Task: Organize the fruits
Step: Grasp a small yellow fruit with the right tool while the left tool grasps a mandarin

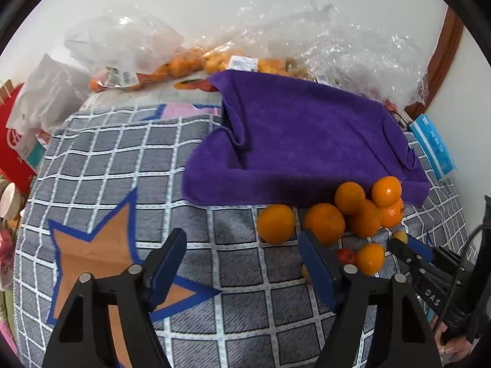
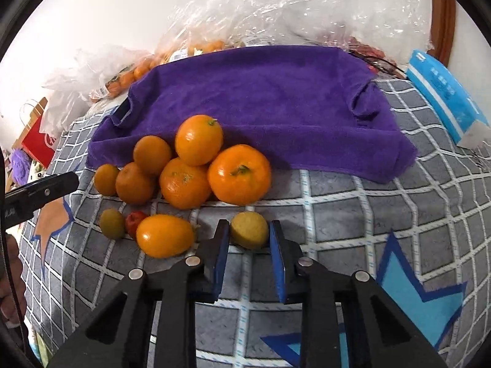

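Oranges [image 2: 196, 165] sit heaped on the checked cloth [image 2: 337, 214] against the near edge of a purple towel [image 2: 260, 98]. Just in front of the heap lie an oval orange fruit [image 2: 164, 235], a small red one [image 2: 135, 219] and a greenish one [image 2: 112, 224]. The right claw [image 2: 249, 234] is closed on a small yellow fruit [image 2: 248, 230], its blue pads pressing both sides. The left claw [image 1: 242, 248] stands partly open above bare cloth with nothing between its fingers, left of the oranges.

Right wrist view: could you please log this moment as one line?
right gripper: shut on yellow fruit | left gripper: open, empty | orange pile: beside purple towel
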{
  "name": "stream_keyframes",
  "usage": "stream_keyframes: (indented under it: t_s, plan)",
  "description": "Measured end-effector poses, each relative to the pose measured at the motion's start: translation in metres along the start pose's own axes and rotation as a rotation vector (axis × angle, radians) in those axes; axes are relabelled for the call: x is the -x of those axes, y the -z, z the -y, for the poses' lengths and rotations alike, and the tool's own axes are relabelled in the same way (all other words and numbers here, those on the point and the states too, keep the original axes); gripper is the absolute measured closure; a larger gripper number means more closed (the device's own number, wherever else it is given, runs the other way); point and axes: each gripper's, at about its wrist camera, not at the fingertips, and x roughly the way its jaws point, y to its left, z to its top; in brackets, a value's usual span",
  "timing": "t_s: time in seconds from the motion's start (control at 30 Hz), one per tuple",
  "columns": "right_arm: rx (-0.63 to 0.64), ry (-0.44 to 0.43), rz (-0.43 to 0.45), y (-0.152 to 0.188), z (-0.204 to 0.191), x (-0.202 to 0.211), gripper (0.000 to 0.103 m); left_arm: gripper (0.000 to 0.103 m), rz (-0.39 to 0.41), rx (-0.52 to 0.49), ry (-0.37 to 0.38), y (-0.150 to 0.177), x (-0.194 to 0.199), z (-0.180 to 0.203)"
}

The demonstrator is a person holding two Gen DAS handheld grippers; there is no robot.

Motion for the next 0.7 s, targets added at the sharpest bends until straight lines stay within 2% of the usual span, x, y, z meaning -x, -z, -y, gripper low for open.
stream_keyframes:
  t_s: [0.13, 0.43, 0.5, 0.7]
  plan:
    - [0.002, 0.037, 0.001, 0.005, 0.015, 0.007, 0.077, 0.038, -0.028, 0.001, 0.022, -0.001, -0.012, 0.003]
    - [-0.003, 0.032, -0.002, 0.008, 0.024, 0.011, 0.077, 0.047, -0.042, -0.016, 0.056, -0.002, -0.028, 0.015]
    - [0.002, 0.032, 0.0, 0.009, 0.023, 0.012, 0.077, 0.055, -0.047, -0.016, 0.061, -0.002, -0.031, 0.016]
    - [-0.015, 0.031, 0.003, 0.009, 0.027, 0.012, 0.077, 0.071, -0.046, -0.021, 0.076, 0.001, -0.038, 0.021]
